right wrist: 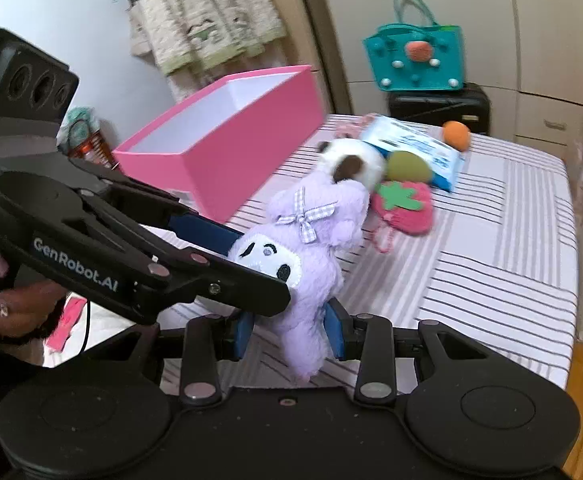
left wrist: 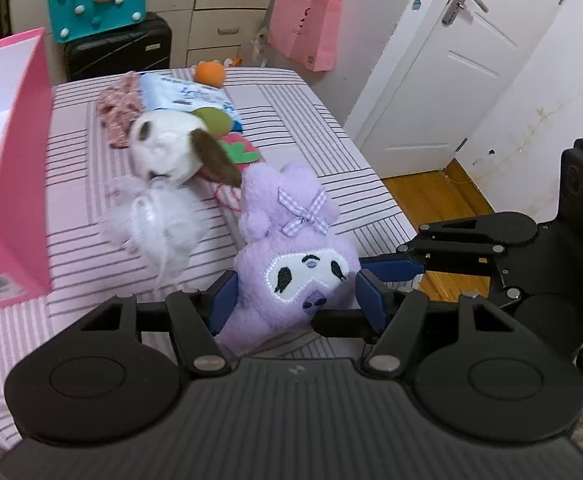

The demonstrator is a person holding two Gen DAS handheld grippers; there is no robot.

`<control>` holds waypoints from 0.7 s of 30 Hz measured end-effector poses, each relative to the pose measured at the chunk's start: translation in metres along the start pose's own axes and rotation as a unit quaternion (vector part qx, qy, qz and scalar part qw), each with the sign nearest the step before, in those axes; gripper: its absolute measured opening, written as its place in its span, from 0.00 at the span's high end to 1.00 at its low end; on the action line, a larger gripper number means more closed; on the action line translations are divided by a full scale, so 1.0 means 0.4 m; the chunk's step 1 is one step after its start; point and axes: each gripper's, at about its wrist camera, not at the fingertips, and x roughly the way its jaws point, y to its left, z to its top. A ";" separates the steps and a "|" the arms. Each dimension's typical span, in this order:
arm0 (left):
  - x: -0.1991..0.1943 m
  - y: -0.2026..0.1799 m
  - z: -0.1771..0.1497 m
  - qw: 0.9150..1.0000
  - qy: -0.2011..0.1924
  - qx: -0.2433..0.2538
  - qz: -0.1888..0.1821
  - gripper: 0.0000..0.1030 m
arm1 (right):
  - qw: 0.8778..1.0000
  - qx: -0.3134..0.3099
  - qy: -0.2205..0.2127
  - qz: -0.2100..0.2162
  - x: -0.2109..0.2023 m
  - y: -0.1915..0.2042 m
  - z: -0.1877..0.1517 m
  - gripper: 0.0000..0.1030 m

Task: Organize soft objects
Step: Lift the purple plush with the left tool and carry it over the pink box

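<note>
A purple plush toy (left wrist: 291,264) with a checked bow hangs just above the striped table (left wrist: 311,128). My left gripper (left wrist: 297,300) is shut on its head, a blue pad pressing each side of the white face. In the right wrist view the left gripper (right wrist: 259,268) comes in from the left, across the plush's face (right wrist: 267,258). My right gripper (right wrist: 289,330) is shut on the toy's lower body (right wrist: 303,320). One of the right gripper's fingers (left wrist: 399,269) shows at the right of the left wrist view.
An open pink box (right wrist: 227,148) stands at the table's left. Behind the plush lie a white dog toy (right wrist: 355,160), a green ball (right wrist: 407,166), a strawberry pouch (right wrist: 403,208), a blue packet (right wrist: 415,144), an orange toy (right wrist: 456,134) and white fluffy fabric (left wrist: 159,220). A person's hand (right wrist: 15,308) holds the left gripper.
</note>
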 end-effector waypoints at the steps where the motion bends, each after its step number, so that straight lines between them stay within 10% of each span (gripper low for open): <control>1: -0.014 0.007 -0.002 1.000 0.001 -0.004 0.000 0.39 | 1.000 -0.003 0.002 0.003 0.000 0.011 0.005 0.58; 21: -0.275 0.181 -0.002 0.998 -0.047 -0.048 0.011 0.39 | 0.993 -0.105 0.035 0.036 0.057 0.248 0.220 0.58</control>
